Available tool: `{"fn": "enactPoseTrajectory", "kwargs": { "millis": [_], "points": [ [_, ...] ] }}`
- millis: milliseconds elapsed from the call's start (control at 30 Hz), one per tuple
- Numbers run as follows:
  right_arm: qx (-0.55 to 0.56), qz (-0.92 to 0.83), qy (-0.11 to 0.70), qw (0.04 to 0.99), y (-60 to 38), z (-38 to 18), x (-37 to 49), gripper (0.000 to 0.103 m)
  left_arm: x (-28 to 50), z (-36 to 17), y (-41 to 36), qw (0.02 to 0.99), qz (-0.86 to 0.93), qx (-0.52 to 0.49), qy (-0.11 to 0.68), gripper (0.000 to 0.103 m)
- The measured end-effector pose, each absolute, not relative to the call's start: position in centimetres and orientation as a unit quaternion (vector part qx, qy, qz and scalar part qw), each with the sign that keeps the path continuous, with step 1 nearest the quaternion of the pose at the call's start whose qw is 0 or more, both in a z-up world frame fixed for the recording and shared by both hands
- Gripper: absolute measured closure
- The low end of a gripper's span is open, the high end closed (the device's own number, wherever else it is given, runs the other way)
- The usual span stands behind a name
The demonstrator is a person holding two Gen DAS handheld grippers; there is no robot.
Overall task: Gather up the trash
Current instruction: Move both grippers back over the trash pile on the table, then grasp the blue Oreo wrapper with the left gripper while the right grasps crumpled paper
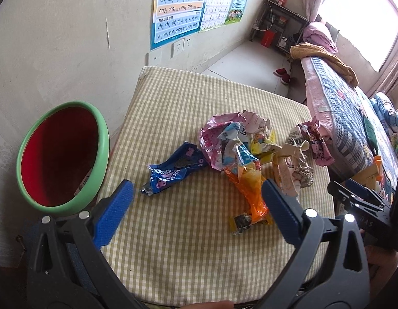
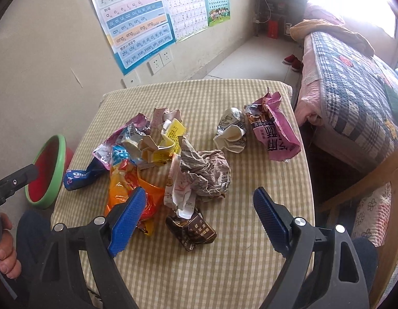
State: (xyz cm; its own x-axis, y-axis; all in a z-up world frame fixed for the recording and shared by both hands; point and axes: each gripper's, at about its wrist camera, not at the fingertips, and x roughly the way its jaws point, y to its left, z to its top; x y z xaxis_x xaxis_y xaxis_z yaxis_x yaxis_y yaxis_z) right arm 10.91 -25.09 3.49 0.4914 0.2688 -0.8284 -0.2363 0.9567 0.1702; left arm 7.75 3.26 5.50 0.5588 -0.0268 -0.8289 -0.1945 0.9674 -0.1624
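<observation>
A heap of crumpled wrappers (image 2: 157, 154) is spread across the middle of the checked bench (image 2: 224, 270), with a brown packet (image 2: 191, 230) lying nearest, just ahead of and between the wide-open, empty jaws of the right hand-held gripper (image 2: 196, 219). A blue wrapper (image 1: 173, 171) is stretched slantwise toward the green-rimmed bin (image 1: 62, 154) at the bench's left edge. It is seen just beyond the left hand-held gripper (image 1: 196, 211), also open and empty, so that hand is judged nearer to it and to the bin.
</observation>
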Motion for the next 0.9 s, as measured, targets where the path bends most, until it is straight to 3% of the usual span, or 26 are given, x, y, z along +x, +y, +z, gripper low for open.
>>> {"fn": "enactPoseTrajectory", "kwargs": {
  "millis": [900],
  "points": [
    [0.048,0.124,0.552,0.823,-24.5,-2.9,17.5,0.023,15.3,-3.8,5.8,0.809,0.045,-0.044,0.585,0.006]
  ]
}}
